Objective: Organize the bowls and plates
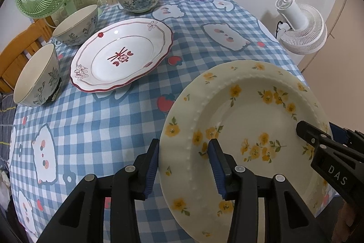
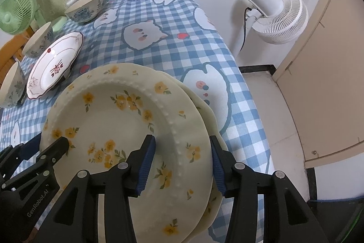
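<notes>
Left wrist view: the left gripper (image 1: 183,169) straddles the near rim of the yellow-flower plate (image 1: 245,120), jaws partly open, pads not clearly pressing. The red-trim plate (image 1: 120,56) and three bowls sit further back on the checked tablecloth (image 1: 91,120).

Right wrist view: the right gripper (image 2: 182,165) brackets the opposite rim, jaws opening. The plate rests on a second plate (image 2: 204,104) underneath. I'd guess glazed ceramic: stiff, heavy-ish, slippery, chippable. Grab the rim on both sides.
</notes>
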Action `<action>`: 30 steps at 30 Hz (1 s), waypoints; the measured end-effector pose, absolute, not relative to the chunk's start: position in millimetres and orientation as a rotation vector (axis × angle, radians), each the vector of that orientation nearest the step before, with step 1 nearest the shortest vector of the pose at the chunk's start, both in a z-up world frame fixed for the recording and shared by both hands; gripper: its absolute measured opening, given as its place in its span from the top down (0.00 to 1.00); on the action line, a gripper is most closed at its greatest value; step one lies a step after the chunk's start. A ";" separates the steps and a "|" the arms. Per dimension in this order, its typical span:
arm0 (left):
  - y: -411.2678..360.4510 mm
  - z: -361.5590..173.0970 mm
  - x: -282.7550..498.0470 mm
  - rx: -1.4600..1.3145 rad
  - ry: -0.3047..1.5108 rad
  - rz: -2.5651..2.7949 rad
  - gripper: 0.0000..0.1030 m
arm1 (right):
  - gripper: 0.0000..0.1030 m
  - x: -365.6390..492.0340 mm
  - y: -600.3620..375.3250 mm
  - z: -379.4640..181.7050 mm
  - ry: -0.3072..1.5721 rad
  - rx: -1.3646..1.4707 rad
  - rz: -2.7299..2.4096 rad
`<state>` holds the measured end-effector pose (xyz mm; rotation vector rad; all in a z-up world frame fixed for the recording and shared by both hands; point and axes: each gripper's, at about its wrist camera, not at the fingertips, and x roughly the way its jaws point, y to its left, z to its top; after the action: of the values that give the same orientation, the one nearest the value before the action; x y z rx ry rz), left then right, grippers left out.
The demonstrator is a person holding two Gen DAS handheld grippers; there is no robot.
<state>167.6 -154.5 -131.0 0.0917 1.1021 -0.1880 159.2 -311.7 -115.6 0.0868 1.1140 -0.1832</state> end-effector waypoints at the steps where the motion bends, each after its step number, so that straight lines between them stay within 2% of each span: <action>1: -154.4 -131.0 168.0 0.089 1.103 -0.186 0.57 | 0.50 159.1 -311.7 -115.6 1.115 0.088 -0.187; 23: -157.5 -132.8 171.6 0.075 1.111 -0.184 0.54 | 0.50 154.4 -304.1 -112.8 1.171 0.016 -0.276; 30: -163.3 -134.9 173.8 0.076 1.110 -0.170 0.52 | 0.45 156.8 -297.8 -116.1 1.156 -0.048 -0.293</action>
<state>173.8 -163.3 -134.9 0.0765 1.1104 -0.1699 156.8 -297.8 -116.1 -0.0476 1.1557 -0.2927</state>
